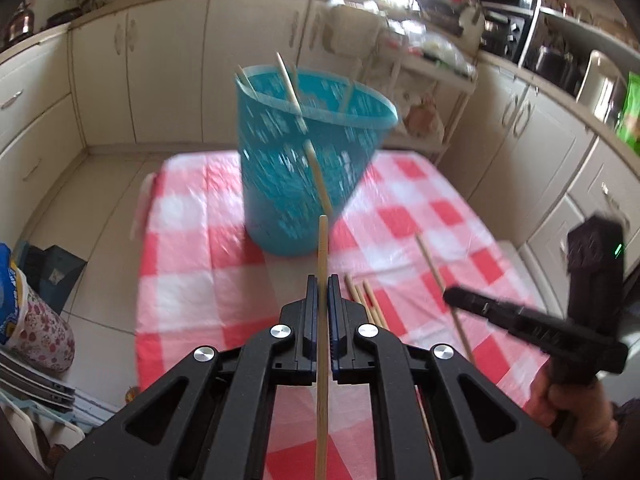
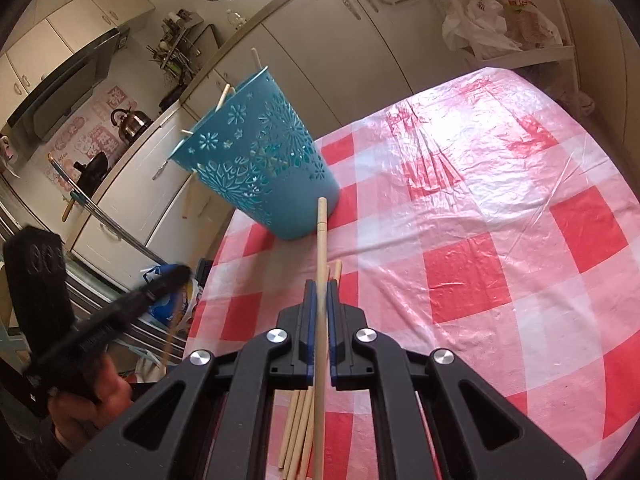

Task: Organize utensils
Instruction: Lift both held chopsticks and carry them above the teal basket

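Over the checked cloth: both grippers up off the table (image 2: 500, 184), each pinching one chopstick.
Left gripper (image 1: 323, 280): pads pressed together on a chopstick (image 1: 322, 264) that runs lengthwise between them, tip poking out toward the basket (image 1: 308, 152).
Right gripper (image 2: 320, 285): likewise pinching a chopstick (image 2: 321, 240) along its length — tip out front, tail trailing back under the frame.
Basket: teal, perforated, upright at the far left of the table; several sticks already leaning inside, ends above the rim.
Loose sticks: small bundle of chopsticks (image 2: 298, 432) flat on the cloth, near side, below the right gripper; another stick (image 1: 432, 272) lying apart to its right in the left view.
Handling: thin wood, light and stiff, smooth and round — likely to roll or pivot between flat pads, so best gripped near the middle.
Pose, left: tilted down and forward, aimed at the basket's side, below its rim; looks to need more height.
Pose, right: also angled down, pointing near the basket's base; a hand (image 1: 560, 392) wrapped round its handle.
Risk: basket looks light, could tip if nudged.
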`<action>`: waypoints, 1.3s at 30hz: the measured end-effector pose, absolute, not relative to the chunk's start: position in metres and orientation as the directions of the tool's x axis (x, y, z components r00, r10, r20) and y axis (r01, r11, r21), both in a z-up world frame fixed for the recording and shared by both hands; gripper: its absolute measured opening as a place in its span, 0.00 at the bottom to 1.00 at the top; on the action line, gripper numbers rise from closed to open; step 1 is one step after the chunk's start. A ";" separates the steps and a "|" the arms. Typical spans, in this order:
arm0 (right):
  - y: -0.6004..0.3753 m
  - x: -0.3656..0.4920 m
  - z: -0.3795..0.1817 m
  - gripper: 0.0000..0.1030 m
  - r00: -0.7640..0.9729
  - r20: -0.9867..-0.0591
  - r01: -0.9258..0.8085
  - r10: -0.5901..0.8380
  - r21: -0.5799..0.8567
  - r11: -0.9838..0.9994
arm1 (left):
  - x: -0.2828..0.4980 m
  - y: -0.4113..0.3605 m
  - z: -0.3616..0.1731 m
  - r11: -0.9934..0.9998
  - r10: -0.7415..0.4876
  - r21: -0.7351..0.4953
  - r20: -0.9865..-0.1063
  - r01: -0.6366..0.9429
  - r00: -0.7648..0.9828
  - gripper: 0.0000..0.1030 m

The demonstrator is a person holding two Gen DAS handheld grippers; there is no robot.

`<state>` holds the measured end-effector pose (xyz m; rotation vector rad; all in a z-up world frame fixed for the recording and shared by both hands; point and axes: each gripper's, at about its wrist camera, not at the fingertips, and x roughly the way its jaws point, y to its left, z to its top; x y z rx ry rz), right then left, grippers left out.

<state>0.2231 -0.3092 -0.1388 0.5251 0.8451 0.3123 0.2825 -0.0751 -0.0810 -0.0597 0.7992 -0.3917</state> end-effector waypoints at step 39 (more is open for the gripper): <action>-0.235 0.394 0.007 0.06 0.914 -0.266 -0.197 0.307 0.371 0.907 | 0.321 -0.016 0.028 0.888 -0.427 -0.352 -0.385 0.297 0.818 0.04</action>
